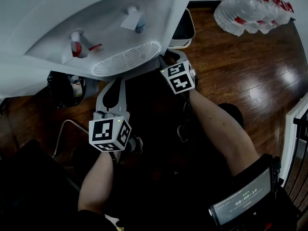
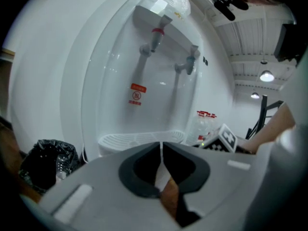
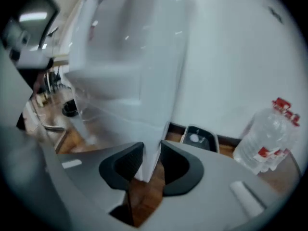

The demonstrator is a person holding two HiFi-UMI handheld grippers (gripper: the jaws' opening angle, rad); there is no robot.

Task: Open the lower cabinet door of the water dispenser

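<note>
The white water dispenser (image 1: 72, 23) stands at the top left of the head view, with a red tap (image 1: 77, 44), a blue tap (image 1: 134, 20) and a drip tray (image 1: 126, 59). Its lower cabinet is hidden under the upper body there. My right gripper (image 1: 169, 60) reaches in below the tray's right end. In the right gripper view its jaws (image 3: 151, 150) close on the white edge of the lower cabinet door (image 3: 153, 129), which fills the gap between them. My left gripper (image 1: 117, 83) hangs in front of the dispenser, shut and holding nothing (image 2: 161, 146).
Several water bottles (image 1: 250, 8) lie on the wood floor at the top right. A black bin bag (image 1: 65, 88) sits left of the dispenser. A black-and-white tray (image 1: 183, 28) stands by the wall. A metal frame (image 1: 67, 129) is near my left arm.
</note>
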